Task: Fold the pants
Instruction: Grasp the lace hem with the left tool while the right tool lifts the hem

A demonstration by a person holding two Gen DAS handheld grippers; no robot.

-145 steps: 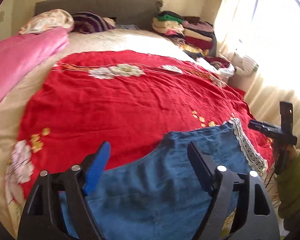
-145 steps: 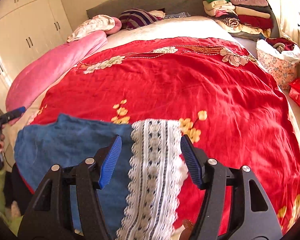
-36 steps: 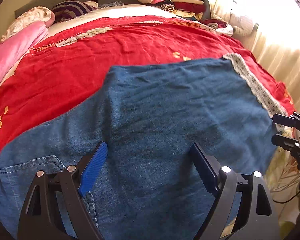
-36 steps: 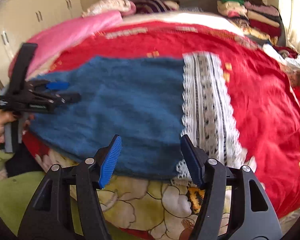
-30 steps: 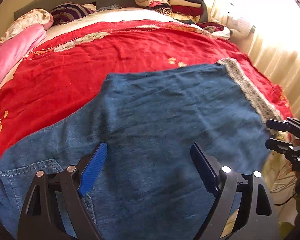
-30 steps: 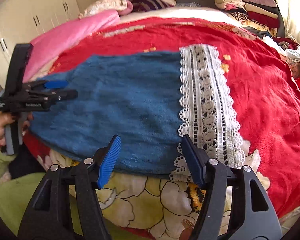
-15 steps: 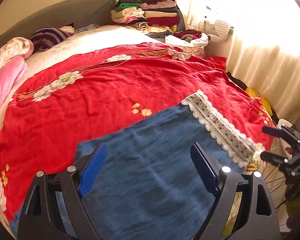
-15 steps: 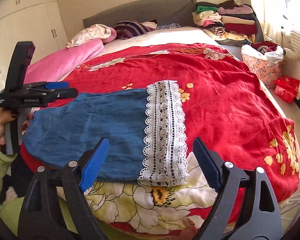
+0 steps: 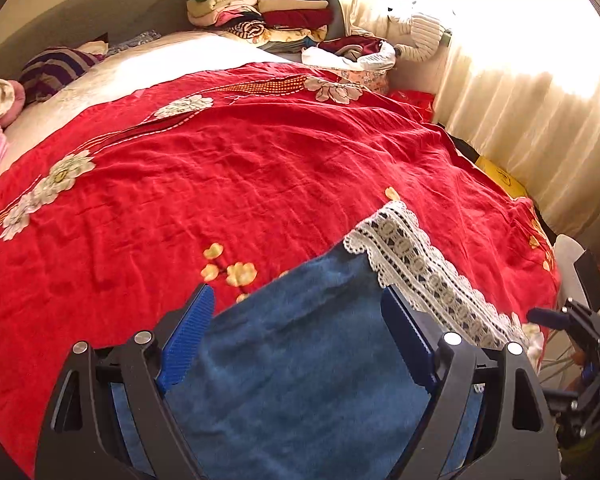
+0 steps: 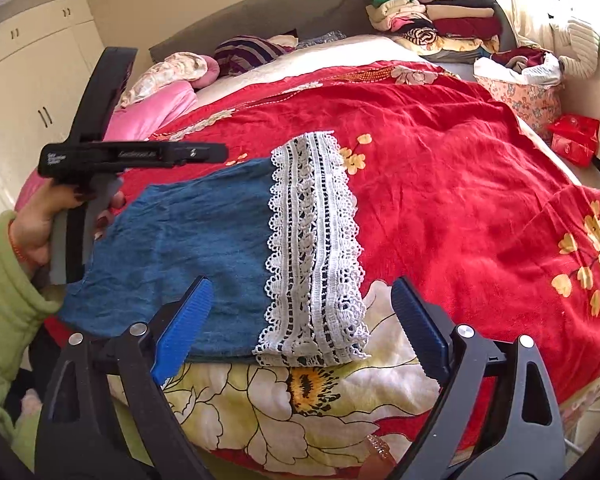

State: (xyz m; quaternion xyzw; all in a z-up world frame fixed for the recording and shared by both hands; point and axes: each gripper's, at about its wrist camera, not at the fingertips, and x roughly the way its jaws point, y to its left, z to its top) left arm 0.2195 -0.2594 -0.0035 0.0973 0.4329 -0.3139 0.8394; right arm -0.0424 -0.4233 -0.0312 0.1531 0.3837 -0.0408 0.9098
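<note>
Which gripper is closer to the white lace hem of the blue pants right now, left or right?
Probably right. The right gripper, open, faces the lace hem at the bed's near edge. The left gripper, also open, hovers over the denim of the pants, the lace just beyond its right finger.

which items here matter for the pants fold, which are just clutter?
In the job:
blue denim pants with white lace cuff
left hand-held gripper, open
right hand-held gripper, open
red floral bedspread, the folding surface

Lying about:
stack of folded clothes
floral fabric basket of laundry
striped purple pillow
pink quilt
</note>
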